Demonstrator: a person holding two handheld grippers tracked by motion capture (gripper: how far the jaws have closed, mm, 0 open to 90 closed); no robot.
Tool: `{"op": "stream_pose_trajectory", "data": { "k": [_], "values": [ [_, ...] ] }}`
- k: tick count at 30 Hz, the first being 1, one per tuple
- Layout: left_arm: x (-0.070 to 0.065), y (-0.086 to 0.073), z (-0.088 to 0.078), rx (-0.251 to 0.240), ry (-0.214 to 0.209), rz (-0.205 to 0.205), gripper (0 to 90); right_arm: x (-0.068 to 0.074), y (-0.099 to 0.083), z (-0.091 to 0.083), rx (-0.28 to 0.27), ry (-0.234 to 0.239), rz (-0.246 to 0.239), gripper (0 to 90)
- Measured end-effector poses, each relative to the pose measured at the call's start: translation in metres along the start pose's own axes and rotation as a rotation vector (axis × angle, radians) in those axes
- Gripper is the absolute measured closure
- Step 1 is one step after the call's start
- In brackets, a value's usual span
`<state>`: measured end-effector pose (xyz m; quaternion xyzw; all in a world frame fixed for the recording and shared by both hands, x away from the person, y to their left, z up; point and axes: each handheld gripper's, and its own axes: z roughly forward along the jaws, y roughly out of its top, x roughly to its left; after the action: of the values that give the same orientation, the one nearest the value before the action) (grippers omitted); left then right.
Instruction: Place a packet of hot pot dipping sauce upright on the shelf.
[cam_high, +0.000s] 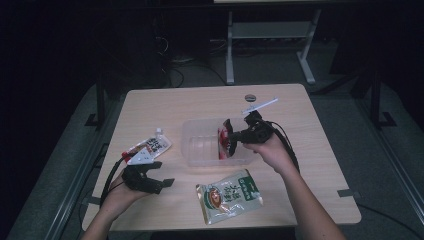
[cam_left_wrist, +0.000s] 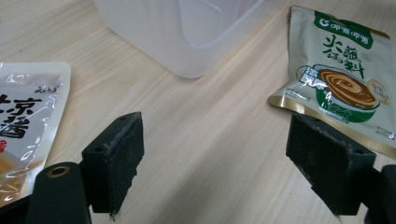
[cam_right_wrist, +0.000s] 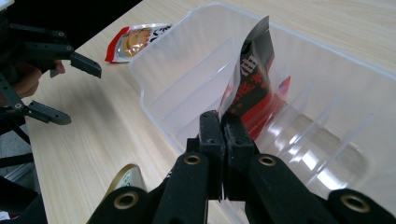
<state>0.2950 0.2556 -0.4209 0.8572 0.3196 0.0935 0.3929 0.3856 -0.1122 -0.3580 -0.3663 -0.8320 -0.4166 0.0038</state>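
- At the left of the tabletop (cam_high: 150, 105), a white-and-red sauce pouch (cam_high: 148, 146) lies flat, just beyond the left tongs (cam_high: 159, 173).
- The left tongs hover low over bare wood with jaws wide apart and nothing between them; in the left gripper view they face the gap between that pouch and the green-and-white pouch (cam_left_wrist: 341, 74) lying near the front edge.
- At centre, the clear plastic bin (cam_high: 200, 145) sits open-topped.
- The right tongs (cam_right_wrist: 223, 135) are clamped on a red-and-black packet (cam_right_wrist: 250, 84), holding it upright inside the bin's right part.
- Judged from this, the step in hand is putting packets into the bin; next the right tongs would need to part to release the packet, then withdraw clear of the bin's rim.
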Motion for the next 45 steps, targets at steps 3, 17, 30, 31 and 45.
{"op": "stream_pose_trajectory", "data": {
  "k": [3, 17, 30, 31, 45],
  "values": [
    [0.000, 0.000, 0.000, -0.001, 0.000, 0.002, 19.0, 0.000, 0.001, 0.002, -0.009, 0.005, -0.001, 84.3],
    [0.002, -0.001, -0.002, 0.001, 0.007, 0.004, 19.0, 0.001, -0.004, -0.020, -0.125, 0.053, -0.040, 55.1],
    [0.003, -0.003, -0.001, 0.007, 0.002, 0.018, 18.9, -0.001, -0.035, -0.039, -0.112, -0.032, -0.122, 34.5],
    [0.003, -0.004, -0.001, 0.008, 0.001, 0.019, 18.9, -0.001, -0.037, -0.041, -0.118, -0.044, -0.132, 34.3],
    [0.001, -0.005, 0.002, 0.025, -0.014, 0.045, 18.5, -0.007, -0.081, -0.071, -0.144, -0.114, -0.156, 30.6]
  ]
}}
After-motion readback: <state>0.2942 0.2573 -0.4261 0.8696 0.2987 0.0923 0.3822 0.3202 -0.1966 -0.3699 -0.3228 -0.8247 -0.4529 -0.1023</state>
